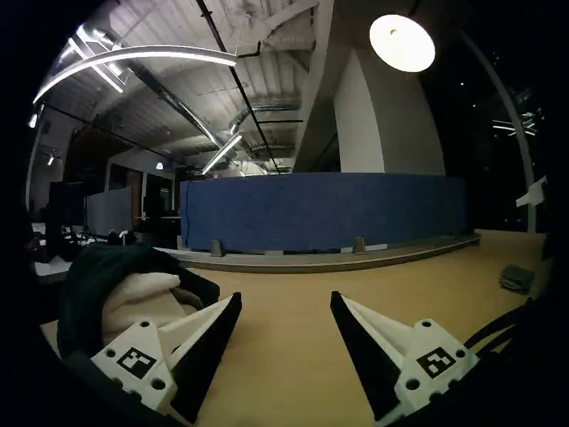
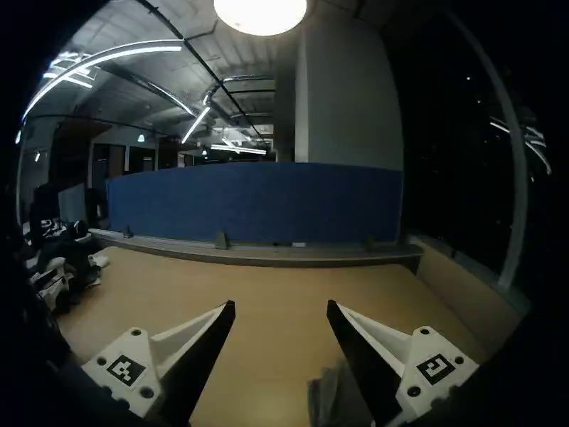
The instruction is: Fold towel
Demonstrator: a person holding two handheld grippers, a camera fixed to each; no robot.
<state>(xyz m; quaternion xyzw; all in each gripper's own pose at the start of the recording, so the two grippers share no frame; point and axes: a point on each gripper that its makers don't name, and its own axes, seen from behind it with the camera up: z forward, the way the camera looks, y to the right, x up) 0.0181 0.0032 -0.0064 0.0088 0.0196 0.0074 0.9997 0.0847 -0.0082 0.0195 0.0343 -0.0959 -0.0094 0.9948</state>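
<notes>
On the left gripper view, the left tool [image 1: 284, 295] is hovering low over the wooden bench [image 1: 299, 341] with its two fingers standing well apart and nothing lying between them. A dark green towel [image 1: 92, 285] is lying bunched at the left edge of the bench, wrapping over a cream towel [image 1: 139, 302]; both are sitting just beside the tool's left finger, and contact cannot be told. A small folded grey cloth [image 1: 517, 277] is resting far to the right. A blue partition [image 1: 320, 210] is running along the back of the bench under a round lamp [image 1: 402, 43].

On the right gripper view, the right tool [image 2: 280, 303] is likewise holding its fingers apart above the bench [image 2: 178, 285]. A pale grey cloth [image 2: 326, 395] is showing at the bottom edge, lying against the inner side of the right finger. The partition [image 2: 249, 203] is closing off the rear.
</notes>
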